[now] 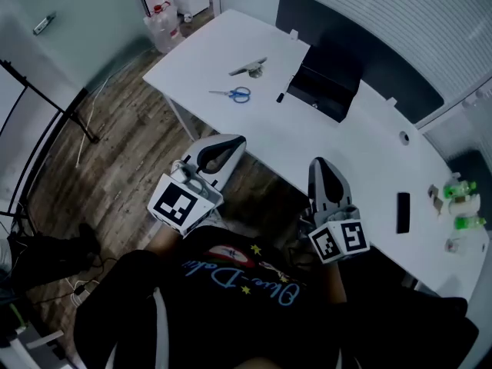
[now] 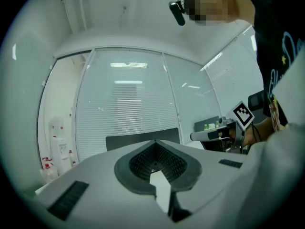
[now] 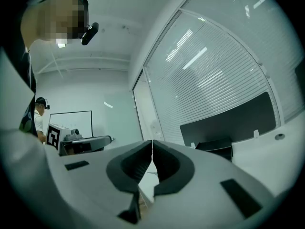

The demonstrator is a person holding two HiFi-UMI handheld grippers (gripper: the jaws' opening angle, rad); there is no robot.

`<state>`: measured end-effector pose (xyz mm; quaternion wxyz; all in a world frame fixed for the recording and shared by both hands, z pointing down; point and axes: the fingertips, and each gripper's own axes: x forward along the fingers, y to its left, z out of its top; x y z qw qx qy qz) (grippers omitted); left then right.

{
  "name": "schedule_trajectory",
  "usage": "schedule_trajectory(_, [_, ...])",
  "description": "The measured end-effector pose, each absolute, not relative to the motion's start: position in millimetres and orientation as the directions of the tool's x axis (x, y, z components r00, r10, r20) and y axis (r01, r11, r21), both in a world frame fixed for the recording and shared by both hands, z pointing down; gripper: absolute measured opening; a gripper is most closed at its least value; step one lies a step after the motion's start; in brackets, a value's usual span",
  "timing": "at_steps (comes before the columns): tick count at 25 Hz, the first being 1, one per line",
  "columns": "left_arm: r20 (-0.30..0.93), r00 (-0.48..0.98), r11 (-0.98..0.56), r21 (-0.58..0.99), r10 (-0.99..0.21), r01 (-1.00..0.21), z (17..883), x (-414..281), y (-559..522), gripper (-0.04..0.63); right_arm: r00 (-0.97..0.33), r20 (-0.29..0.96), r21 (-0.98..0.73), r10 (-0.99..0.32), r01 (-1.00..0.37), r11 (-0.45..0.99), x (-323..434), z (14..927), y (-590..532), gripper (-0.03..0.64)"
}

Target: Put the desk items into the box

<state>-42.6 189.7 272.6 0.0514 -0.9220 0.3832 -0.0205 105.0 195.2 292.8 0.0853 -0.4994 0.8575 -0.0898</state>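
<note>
On the white desk [image 1: 361, 152] lie blue-handled scissors [image 1: 233, 94], a grey stapler-like item [image 1: 250, 68] and a small black marker [image 1: 281, 96]. Beside them stands an open black box [image 1: 327, 83], which also shows in the right gripper view as a black box [image 3: 215, 146]. My left gripper [image 1: 237, 140] hovers just short of the desk's near edge, jaws shut and nothing between them, as its own view of the left gripper [image 2: 155, 141] confirms. To its right, my right gripper [image 1: 318, 163] reaches over the near edge. The right gripper [image 3: 152, 141] is shut too and holds nothing.
A black phone [image 1: 403, 211] and green-capped bottles [image 1: 460, 192] sit at the desk's right end. A dark partition panel [image 1: 369, 44] runs along the desk's far side. Wooden floor [image 1: 131, 152] lies to the left, with a black stand [image 1: 54, 98] and jugs [image 1: 161, 21].
</note>
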Motion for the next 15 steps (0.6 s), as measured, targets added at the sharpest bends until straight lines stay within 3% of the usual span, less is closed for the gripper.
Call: schedule_trajectory(15, [-0.02,0.755,-0.744,-0.156,-0.655,-0.649,280.0,-103.3,72.9,0.008,-0.346,0.02,-0.225,-0.938,-0.916,0.333,52.2,307.1,100.9,0.009])
